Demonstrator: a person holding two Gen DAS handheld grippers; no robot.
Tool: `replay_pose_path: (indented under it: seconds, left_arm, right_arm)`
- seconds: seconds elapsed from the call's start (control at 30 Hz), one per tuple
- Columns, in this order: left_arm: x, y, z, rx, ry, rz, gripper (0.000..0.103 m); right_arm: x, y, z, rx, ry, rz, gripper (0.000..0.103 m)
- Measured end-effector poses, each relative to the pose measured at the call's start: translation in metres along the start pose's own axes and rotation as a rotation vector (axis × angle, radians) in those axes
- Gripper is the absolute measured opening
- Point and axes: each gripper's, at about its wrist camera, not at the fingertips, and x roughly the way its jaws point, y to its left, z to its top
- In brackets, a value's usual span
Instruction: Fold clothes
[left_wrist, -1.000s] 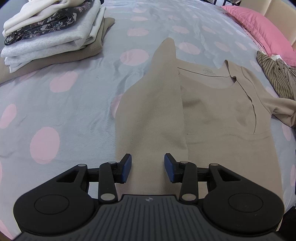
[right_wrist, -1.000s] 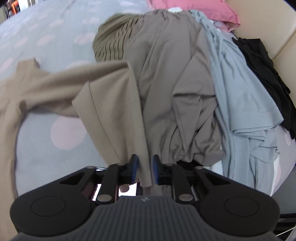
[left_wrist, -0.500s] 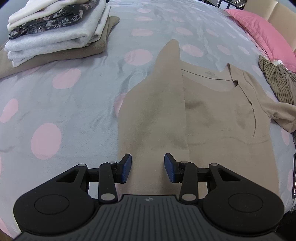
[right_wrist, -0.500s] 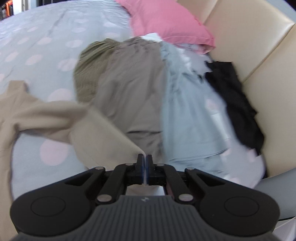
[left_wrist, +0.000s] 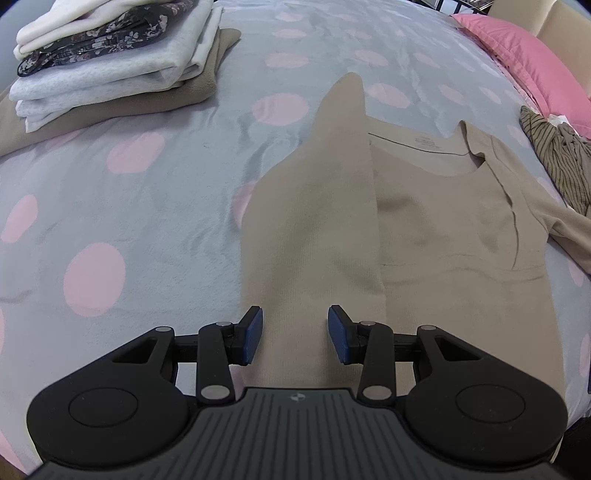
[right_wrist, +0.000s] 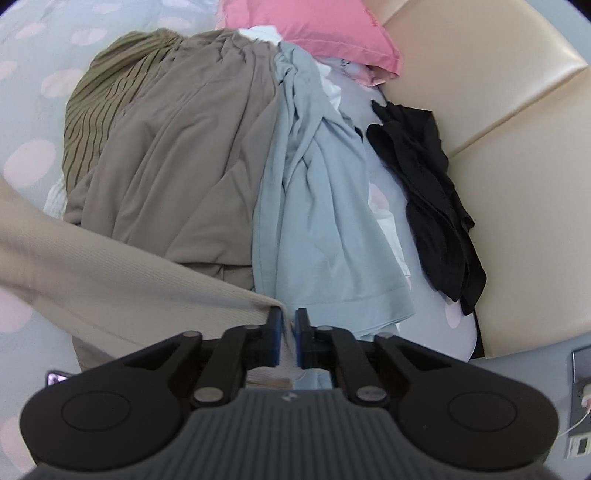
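A beige long-sleeved top (left_wrist: 424, 221) lies flat on the polka-dot bedspread (left_wrist: 147, 206), its left sleeve (left_wrist: 317, 206) folded in over the body. My left gripper (left_wrist: 295, 338) is open and empty, hovering above the lower part of that folded sleeve. My right gripper (right_wrist: 286, 341) is nearly closed on the cuff of the top's other sleeve (right_wrist: 110, 280), which stretches taut to the left across the right wrist view. A narrow gap shows between the blue pads (right_wrist: 274, 338).
A stack of folded clothes (left_wrist: 110, 70) sits at the far left. A heap of unfolded clothes lies ahead of the right gripper: striped olive (right_wrist: 110, 99), taupe (right_wrist: 184, 155), light blue (right_wrist: 317, 206), black (right_wrist: 432, 199). A pink pillow (right_wrist: 317, 33) and cream headboard (right_wrist: 498, 92) are behind.
My right gripper closed on the beige sleeve cuff and pulled it out to the right, over the clothes heap. My left gripper stayed open and drew back slightly.
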Motion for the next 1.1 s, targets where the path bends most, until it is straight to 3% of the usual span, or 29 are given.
replay_pose_path:
  seconds: [0.27, 0.57, 0.9, 1.1]
  left_arm:
    - [-0.005, -0.017, -0.004, 0.035, 0.007, -0.035, 0.037]
    - [-0.010, -0.034, -0.025, 0.062, 0.033, -0.068, 0.037]
    - [0.002, -0.040, -0.046, 0.062, 0.087, -0.079, 0.038]
    - [0.013, -0.047, -0.051, 0.091, 0.099, -0.058, 0.036]
  right_arm:
    - [-0.043, 0.020, -0.014, 0.082, -0.171, 0.055, 0.041]
    - [-0.071, 0.073, -0.032, 0.161, -0.243, 0.249, 0.041]
    - [-0.079, 0.116, -0.043, 0.107, -0.207, 0.337, 0.042]
    - [-0.097, 0.127, -0.042, 0.050, -0.296, 0.433, 0.046]
